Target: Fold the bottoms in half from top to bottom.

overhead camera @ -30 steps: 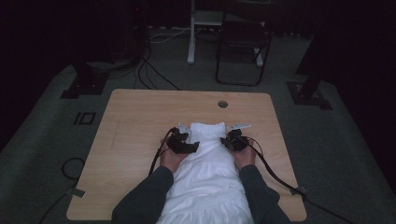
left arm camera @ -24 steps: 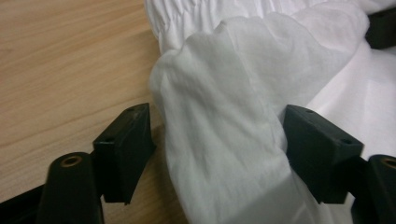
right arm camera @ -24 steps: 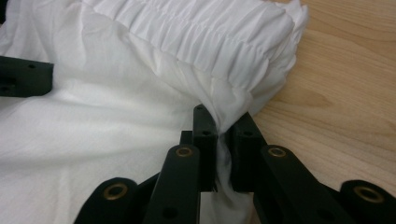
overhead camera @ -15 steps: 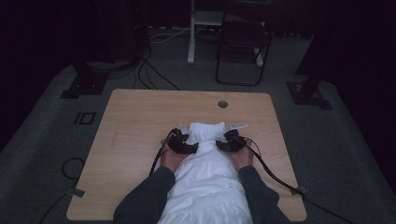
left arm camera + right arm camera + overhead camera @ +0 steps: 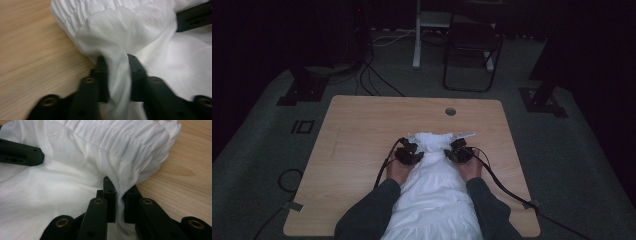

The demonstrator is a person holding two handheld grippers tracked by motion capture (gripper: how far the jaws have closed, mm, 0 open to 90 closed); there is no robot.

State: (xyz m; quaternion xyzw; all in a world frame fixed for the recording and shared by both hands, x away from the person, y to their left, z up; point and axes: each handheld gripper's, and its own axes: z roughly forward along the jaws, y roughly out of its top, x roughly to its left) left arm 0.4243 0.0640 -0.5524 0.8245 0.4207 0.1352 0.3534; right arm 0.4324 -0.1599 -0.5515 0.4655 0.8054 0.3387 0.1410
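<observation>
The white garment (image 5: 432, 175) lies on the near middle of the tabletop (image 5: 362, 130), running from the near edge between my forearms out to its gathered band (image 5: 432, 141) at the far end. That band is finely shirred, a row of tight ribs that bunch into a soft ruffle, while the cloth below it is thin, smooth and lightly creased, cotton by the look of it.

I have it pinched at both sides just under the band. My left gripper (image 5: 115, 71) has just been closing, and its jaws now stand narrow with a twisted fold of the white cloth squeezed between them. My right gripper (image 5: 119, 195) is likewise clamped on a fold at the right side, the cloth pulled into a thin pleat between its black pads. Gripping both edges at the same height should, I judge, let me lift or stretch the top evenly without it sagging to one side.

From above, the two grippers sit left and right of the band, close together, cables (image 5: 507, 187) trailing back toward the near edge. The tabletop is pale wood grain with a round cable hole (image 5: 450, 111) at its far side. Beyond it, on the dark carpet, stands a folding chair (image 5: 472, 55).
</observation>
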